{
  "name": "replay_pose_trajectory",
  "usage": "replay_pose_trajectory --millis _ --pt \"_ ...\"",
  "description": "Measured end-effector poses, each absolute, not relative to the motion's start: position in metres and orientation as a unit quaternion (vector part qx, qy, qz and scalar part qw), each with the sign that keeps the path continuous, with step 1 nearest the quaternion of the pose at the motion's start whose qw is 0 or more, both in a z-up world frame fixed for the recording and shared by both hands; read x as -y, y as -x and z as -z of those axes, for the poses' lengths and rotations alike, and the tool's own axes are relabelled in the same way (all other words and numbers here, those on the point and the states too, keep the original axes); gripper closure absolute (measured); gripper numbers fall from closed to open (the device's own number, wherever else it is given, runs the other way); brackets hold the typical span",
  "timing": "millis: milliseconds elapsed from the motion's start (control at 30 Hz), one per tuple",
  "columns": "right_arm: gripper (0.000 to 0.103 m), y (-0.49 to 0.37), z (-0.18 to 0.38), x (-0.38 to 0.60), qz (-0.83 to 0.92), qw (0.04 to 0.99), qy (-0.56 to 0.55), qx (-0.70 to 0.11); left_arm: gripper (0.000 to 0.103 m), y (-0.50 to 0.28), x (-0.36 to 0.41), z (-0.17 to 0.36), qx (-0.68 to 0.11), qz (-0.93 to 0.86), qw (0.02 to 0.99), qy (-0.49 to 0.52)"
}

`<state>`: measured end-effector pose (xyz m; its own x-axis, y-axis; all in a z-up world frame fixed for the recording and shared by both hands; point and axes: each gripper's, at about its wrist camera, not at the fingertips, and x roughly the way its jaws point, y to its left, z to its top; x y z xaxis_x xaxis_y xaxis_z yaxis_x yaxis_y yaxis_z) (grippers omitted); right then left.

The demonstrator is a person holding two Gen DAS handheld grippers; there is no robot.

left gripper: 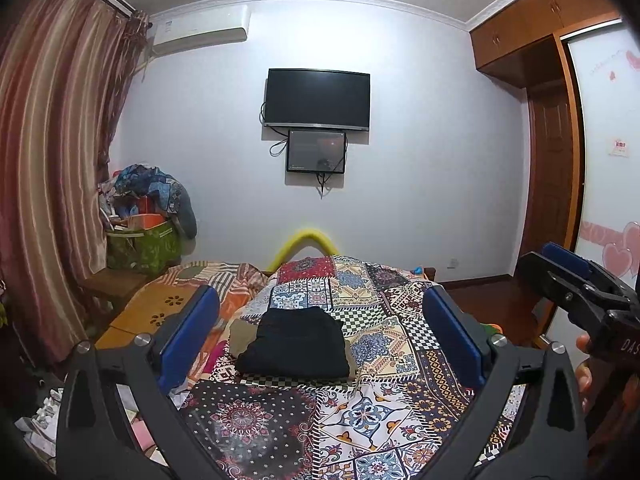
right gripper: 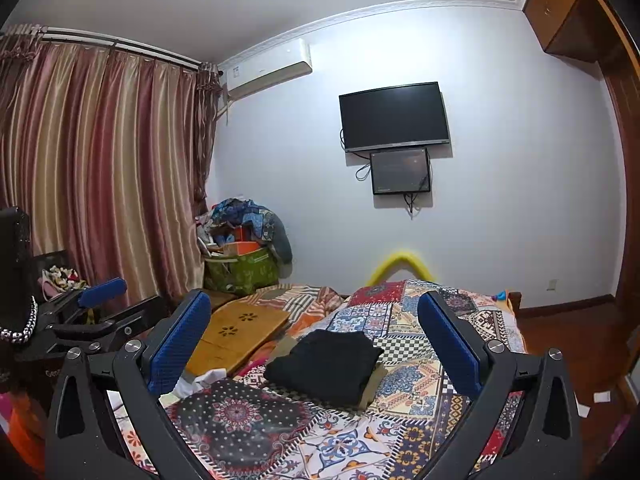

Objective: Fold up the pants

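Black pants (left gripper: 296, 342) lie folded into a compact stack on the patterned bedspread (left gripper: 384, 312), on top of a folded olive garment (left gripper: 240, 334). They also show in the right wrist view (right gripper: 326, 362), with the olive garment (right gripper: 372, 384) under them. My left gripper (left gripper: 320, 320) is open and empty, held above the bed on the near side of the pants. My right gripper (right gripper: 314, 320) is open and empty, likewise held back from the stack. The right gripper also shows at the right edge of the left wrist view (left gripper: 576, 280).
A wooden board (right gripper: 236, 332) lies at the bed's left side. A green bag piled with clothes (right gripper: 244, 252) stands by the curtain (right gripper: 100, 168). A TV (left gripper: 318, 98) hangs on the far wall. A wooden wardrobe (left gripper: 548, 152) is at the right.
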<state>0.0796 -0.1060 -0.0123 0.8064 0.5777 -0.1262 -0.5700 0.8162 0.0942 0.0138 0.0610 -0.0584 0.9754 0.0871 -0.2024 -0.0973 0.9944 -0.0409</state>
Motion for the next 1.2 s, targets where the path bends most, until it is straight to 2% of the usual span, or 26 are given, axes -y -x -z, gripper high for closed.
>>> replay_pose_trajectory --millis 1200 --pt "0.0 -0.0775 0.0122 0.1087 -0.29 0.953 -0.022 -0.08 0.0 -0.0189 -0.0531 0.0611 -0.11 -0.037 0.993 0.026"
